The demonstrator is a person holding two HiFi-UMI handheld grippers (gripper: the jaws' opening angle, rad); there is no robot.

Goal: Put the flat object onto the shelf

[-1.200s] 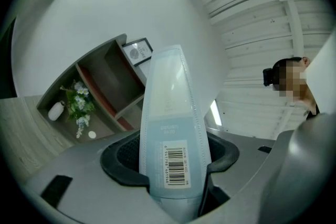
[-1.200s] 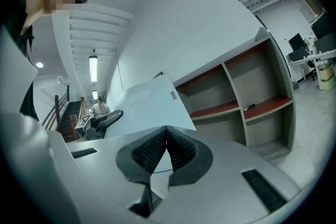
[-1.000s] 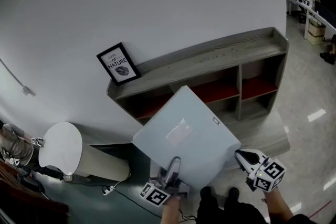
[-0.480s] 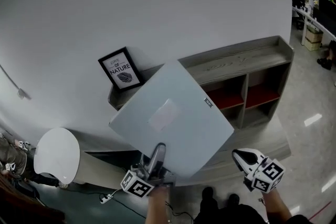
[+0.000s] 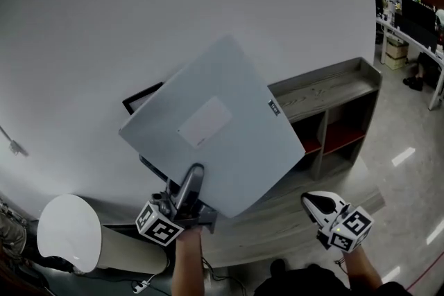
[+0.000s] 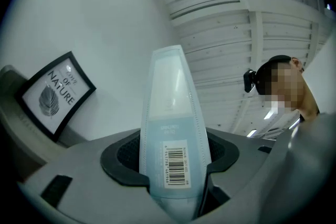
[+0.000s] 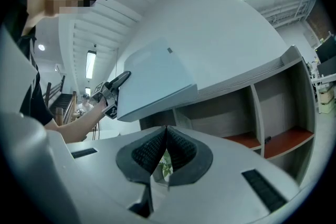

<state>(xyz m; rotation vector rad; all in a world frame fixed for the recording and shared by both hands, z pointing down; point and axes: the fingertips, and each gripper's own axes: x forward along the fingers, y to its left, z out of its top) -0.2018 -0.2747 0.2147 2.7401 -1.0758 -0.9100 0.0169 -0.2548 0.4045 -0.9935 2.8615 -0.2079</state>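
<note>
A large flat pale blue-grey box (image 5: 208, 125) hangs tilted in the air in front of the wall, above the left end of the grey wooden shelf (image 5: 326, 88). My left gripper (image 5: 192, 182) is shut on the box's lower corner. In the left gripper view the box's edge with a barcode (image 6: 172, 128) stands between the pads of that gripper (image 6: 171, 153). My right gripper (image 5: 311, 203) is lower right, shut and holding nothing, apart from the box. Its view shows the box (image 7: 157, 78), the left gripper (image 7: 113, 89) and the shelf (image 7: 275, 113).
A black-framed picture (image 5: 137, 99) stands on the shelf top, mostly hidden behind the box, and shows whole in the left gripper view (image 6: 52, 93). The shelf has red-floored compartments (image 5: 341, 136). A white cylinder (image 5: 69, 232) lies at lower left. Desks (image 5: 409, 17) stand far right.
My left gripper has lifted the box up and to the left, from in front of the shelf's compartments to above the shelf top, covering the picture. The right gripper has barely moved.
</note>
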